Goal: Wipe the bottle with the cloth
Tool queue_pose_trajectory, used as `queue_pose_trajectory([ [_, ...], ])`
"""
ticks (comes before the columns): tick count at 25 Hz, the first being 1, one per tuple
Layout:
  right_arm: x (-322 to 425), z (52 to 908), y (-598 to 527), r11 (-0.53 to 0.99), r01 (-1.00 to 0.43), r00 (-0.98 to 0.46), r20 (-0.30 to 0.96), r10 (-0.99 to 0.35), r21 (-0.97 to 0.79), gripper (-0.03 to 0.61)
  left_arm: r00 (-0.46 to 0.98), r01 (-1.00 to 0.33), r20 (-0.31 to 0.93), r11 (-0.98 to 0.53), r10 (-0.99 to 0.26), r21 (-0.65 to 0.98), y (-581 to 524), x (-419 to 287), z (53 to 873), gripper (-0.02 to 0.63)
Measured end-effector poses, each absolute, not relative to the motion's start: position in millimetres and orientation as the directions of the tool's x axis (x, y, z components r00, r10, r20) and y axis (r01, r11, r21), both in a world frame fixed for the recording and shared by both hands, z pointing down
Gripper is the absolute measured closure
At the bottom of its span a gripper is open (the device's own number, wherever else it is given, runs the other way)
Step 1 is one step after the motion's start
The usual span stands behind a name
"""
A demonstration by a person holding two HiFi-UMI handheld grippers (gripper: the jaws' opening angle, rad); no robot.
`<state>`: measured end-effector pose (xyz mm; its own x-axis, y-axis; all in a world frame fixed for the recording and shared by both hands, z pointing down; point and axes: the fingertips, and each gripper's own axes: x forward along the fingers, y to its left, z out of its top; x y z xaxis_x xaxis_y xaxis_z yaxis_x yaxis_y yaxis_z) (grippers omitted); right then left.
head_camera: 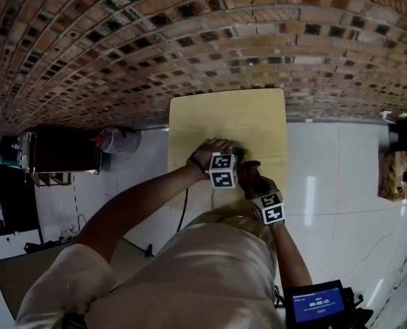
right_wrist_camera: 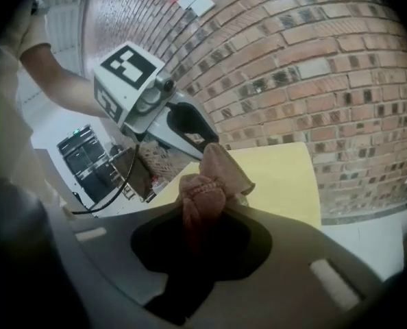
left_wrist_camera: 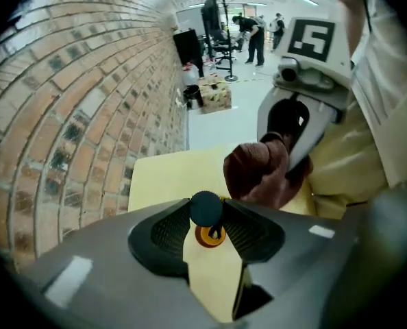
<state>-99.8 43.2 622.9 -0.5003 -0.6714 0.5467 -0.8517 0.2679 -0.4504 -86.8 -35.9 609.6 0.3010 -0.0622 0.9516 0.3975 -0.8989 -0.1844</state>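
The bottle (left_wrist_camera: 205, 210) shows only its dark round cap and an orange ring just under it. My left gripper (left_wrist_camera: 207, 216) is shut on it, a ribbed pad against each side of the cap, above the yellow table (left_wrist_camera: 159, 177). Right behind the bottle hangs a bunched brown cloth (left_wrist_camera: 257, 173), held by my right gripper (left_wrist_camera: 286, 164). In the right gripper view the cloth (right_wrist_camera: 205, 187) fills the shut jaws of the right gripper (right_wrist_camera: 203, 214) and hides the bottle. In the head view both grippers, left (head_camera: 232, 152) and right (head_camera: 250, 177), meet over the table's (head_camera: 258, 115) near half.
A brick wall (head_camera: 190, 40) runs along the table's far edge. A dark cabinet (head_camera: 59, 149) and a clear plastic jug (head_camera: 119, 140) stand at the left. A cable (head_camera: 183, 214) hangs below the table. Stacked boxes (head_camera: 397, 173) are at the right. People stand far off (left_wrist_camera: 255, 29).
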Motion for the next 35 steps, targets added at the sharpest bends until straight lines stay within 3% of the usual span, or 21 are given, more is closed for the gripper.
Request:
queue_pose_trajectory([
  [8,-109,630,6,0.309,-0.862,-0.497,0.555,-0.667,-0.401,0.511,0.267,0.153,0.955,-0.972,-0.133,-0.178,-36,-83,607,0.442],
  [15,-93,659,-14,0.285,-0.797,-0.576,0.53,-0.622,-0.532,0.512,0.236,0.057,0.962,-0.986,-0.14,-0.157,-44,-81,610,0.442],
  [18,-94,675,-12,0.292,-0.801,-0.583,0.575,-0.573,-0.522,0.512,0.235,0.016,0.961,-0.988,-0.147,-0.155,-46,-84,606,0.443],
  [23,-94,737,-11,0.166,-0.811,-0.563,0.672,-0.481,-0.561,0.512,0.222,-0.03,0.961,-0.986,-0.167,-0.164,-48,-86,608,0.443],
  [28,-95,784,-7,-0.072,-0.77,-0.557,0.723,-0.408,-0.634,0.512,0.224,-0.075,0.959,-0.984,-0.175,-0.162,-50,-85,609,0.443],
  [32,-95,776,-1,-0.092,-0.75,-0.571,0.712,-0.409,-0.655,0.512,0.246,-0.094,0.948,-0.979,-0.201,-0.183,-51,-88,608,0.44],
  [34,-92,759,10,-0.064,-0.735,-0.59,0.685,-0.428,-0.675,0.512,0.266,-0.082,0.94,-0.977,-0.211,-0.197,-47,-91,603,0.414],
  [35,-87,752,18,-0.044,-0.733,-0.595,0.671,-0.442,-0.679,0.512,0.282,-0.078,0.936,-0.978,-0.209,-0.194,-43,-92,599,0.354],
])
